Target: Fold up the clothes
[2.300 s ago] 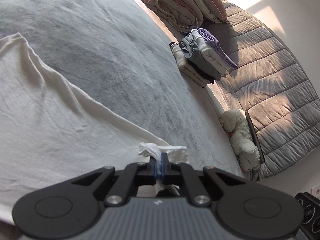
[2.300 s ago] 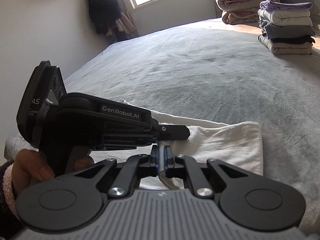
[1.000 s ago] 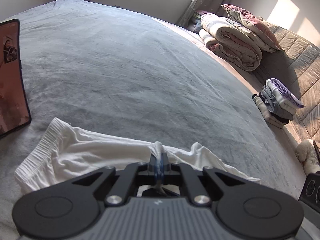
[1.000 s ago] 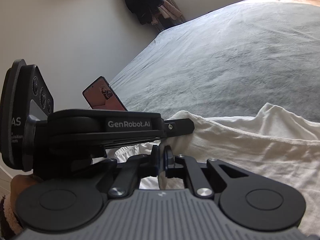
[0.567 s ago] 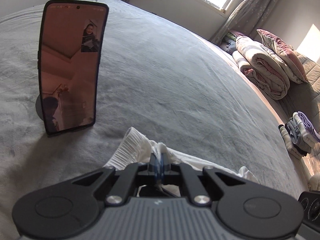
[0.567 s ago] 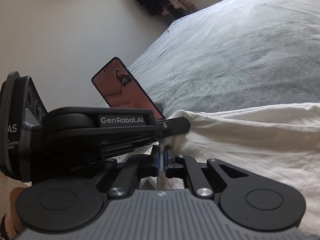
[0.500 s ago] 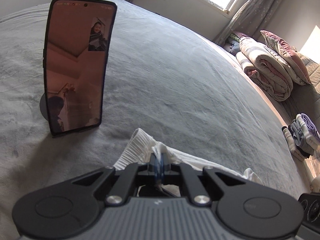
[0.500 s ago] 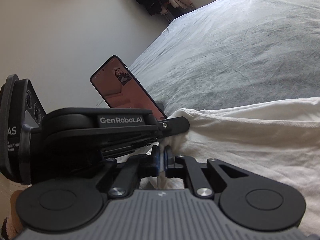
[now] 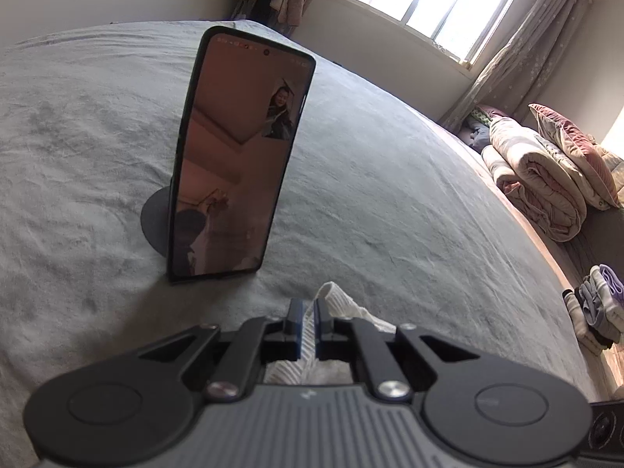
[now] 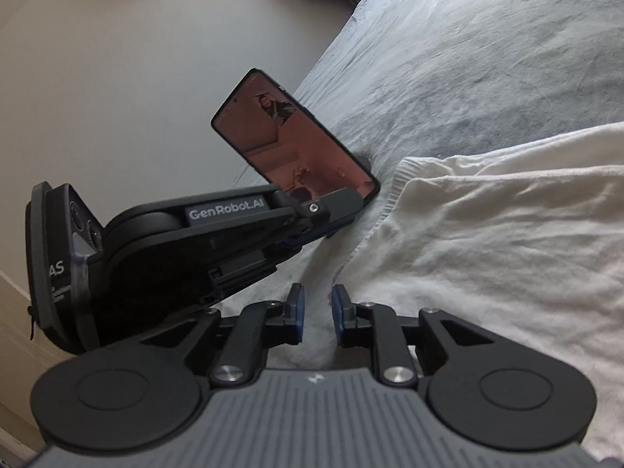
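Observation:
A white garment [image 10: 487, 241] lies spread on the grey bed [image 10: 468, 58], its ribbed hem at the left end. In the left wrist view that ribbed hem [image 9: 339, 300] runs up between the narrow-set fingers of my left gripper [image 9: 308, 312], which is shut on it. In the right wrist view the left gripper [image 10: 335, 214] reaches in from the left, low over the hem. My right gripper [image 10: 316, 304] stands open just above the cloth, with nothing pinched between its blue pads.
A phone [image 9: 238, 156] stands upright on a round stand just beyond the hem, with its screen lit. Rolled duvets [image 9: 534, 183] and a stack of folded clothes [image 9: 596, 312] sit along the bed's far right side. A wall [image 10: 117, 78] is close on the left.
The right gripper has opened and let go of the garment. Both grippers have carried the hem leftward to the phone, which now looms closer. The left fingers sit slightly wider on the hem.

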### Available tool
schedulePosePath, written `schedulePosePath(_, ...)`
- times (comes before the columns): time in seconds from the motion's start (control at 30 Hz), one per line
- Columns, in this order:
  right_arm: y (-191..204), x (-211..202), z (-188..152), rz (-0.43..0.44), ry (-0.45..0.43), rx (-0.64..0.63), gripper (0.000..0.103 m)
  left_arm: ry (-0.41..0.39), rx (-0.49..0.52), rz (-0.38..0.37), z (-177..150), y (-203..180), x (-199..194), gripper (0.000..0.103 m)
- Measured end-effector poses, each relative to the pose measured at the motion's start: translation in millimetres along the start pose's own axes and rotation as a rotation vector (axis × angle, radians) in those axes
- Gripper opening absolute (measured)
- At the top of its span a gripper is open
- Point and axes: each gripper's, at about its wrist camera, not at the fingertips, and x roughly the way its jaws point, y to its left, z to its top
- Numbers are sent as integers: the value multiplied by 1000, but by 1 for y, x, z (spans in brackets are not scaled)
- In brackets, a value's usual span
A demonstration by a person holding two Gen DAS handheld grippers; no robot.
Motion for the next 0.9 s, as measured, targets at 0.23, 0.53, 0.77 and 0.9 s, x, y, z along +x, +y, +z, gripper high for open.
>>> schedulePosePath(0.23,1,-44,-6,-102,-11,-97,35,-2,61,-69,-13,-12,1,6)
schedulePosePath(0.53,-48,-155,-1,-401,-114,-150,38,1,142,-36,-30,-31,7,3)
schedulePosePath(0.77,-79,-226,-8,-537,-251,-173,43,-21,191,0,-39,-50,21,3)
schedulePosePath(0.9,-100,-221,-6,-559,-256,-189,43,-33,198,107,-43,-53,36,4)
